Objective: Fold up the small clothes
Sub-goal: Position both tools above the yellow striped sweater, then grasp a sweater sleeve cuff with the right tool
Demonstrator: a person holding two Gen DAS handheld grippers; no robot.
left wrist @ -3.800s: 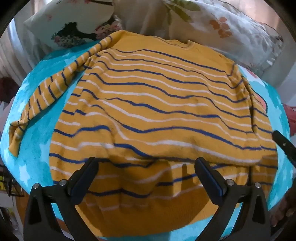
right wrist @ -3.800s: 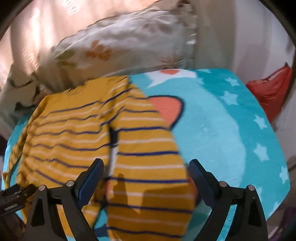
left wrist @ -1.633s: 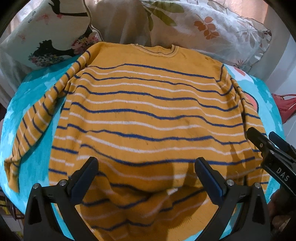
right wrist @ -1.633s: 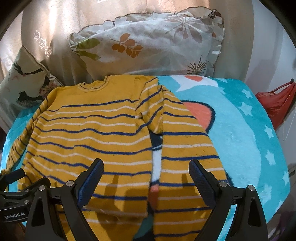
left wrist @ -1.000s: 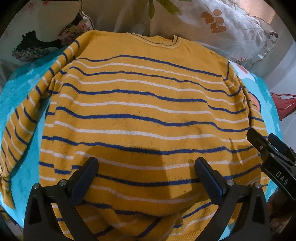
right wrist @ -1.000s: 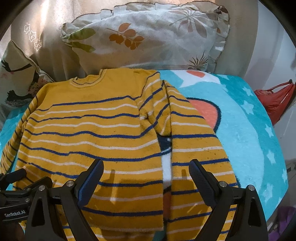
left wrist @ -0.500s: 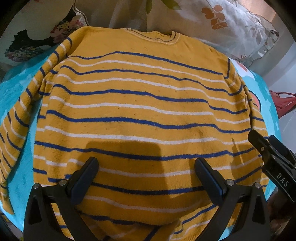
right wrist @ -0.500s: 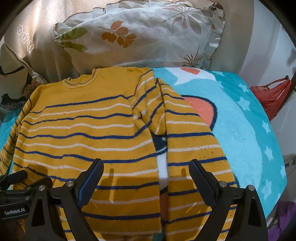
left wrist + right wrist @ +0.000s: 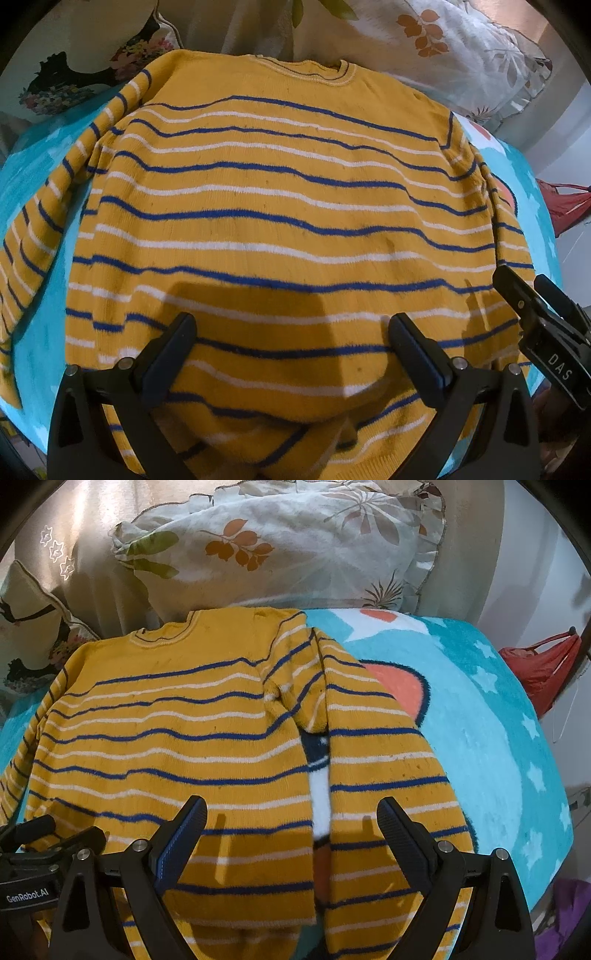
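Fingers (image 9: 413, 343) spread, apparently just above sweater (image 9: 280, 206) hem, blanket (image 9: 480, 716) beneath

My yellow sweater (image 9: 280, 206) with blue and white stripes lies flat and spread open, neckline at the far end, hem nearest me. One sleeve runs straight down beside the body; the other angles outward.

Both fisheye views look down and forward from the hem end toward the pillows, close above the bed. Left wrist view sits over the sweater (image 9: 280, 206) body; right wrist view sits further right, over its right sleeve and the blanket (image 9: 491, 738). Shared: sweater body, neckline, leaf-print pillow (image 9: 295, 554). Each view catches the other hand-held gripper at its edge.
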